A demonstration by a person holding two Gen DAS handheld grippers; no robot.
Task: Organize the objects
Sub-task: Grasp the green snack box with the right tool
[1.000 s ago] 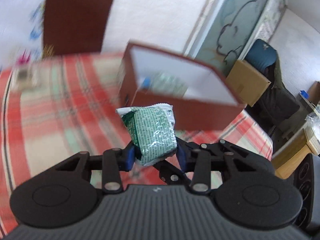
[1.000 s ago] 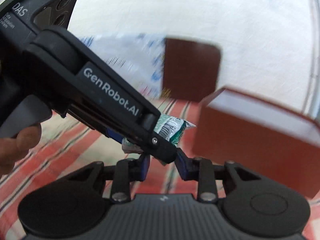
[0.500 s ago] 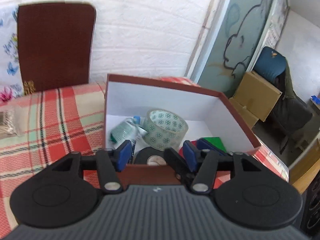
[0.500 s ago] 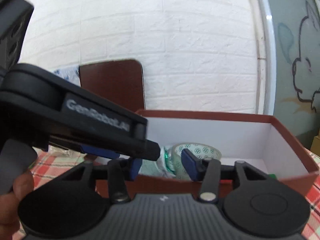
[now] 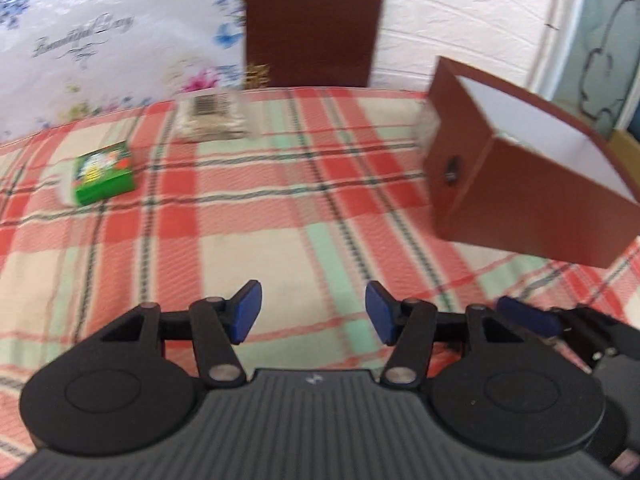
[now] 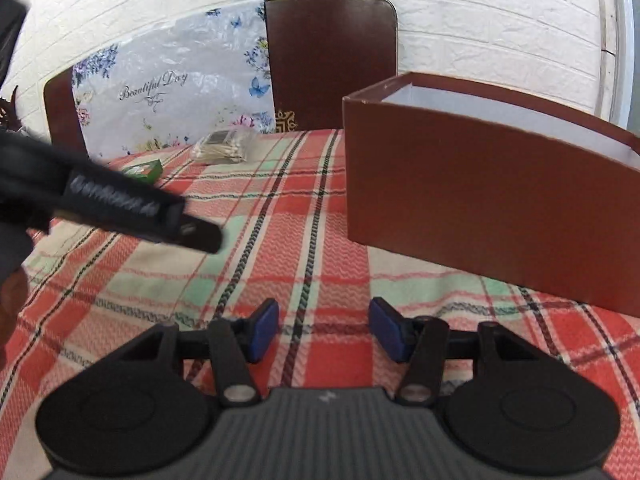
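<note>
A red, green and cream plaid cloth point(image 5: 280, 216) covers the surface. At its far edge stand two dark brown chair backs point(image 6: 332, 60), and a floral plastic sheet point(image 6: 168, 92) printed with script hangs over the left one. Behind them is a white brick wall point(image 6: 480, 12).

Near the far left of the surface lies a small green box point(image 5: 105, 172), flat on the cloth. Just beyond it and to its right sits a clear packet of pale sticks point(image 5: 212, 118), close to the chair backs. The two are apart from each other, and open cloth lies between them and both tools.

The brown box point(image 6: 480, 200) with a white inside stands on the right of the surface, its top open. From both views only its outer walls and the upper part of its white lining show, so its contents cannot be seen. A small dark fitting sits on its short end wall in the left wrist view.

The left tool point(image 5: 312, 312) hangs over bare cloth, blue pads parted with nothing between them. The right tool point(image 6: 324, 330) is likewise over bare cloth, its jaws opening and empty. In the right wrist view, the left tool's black body crosses the left side and partly covers the green box.
</note>
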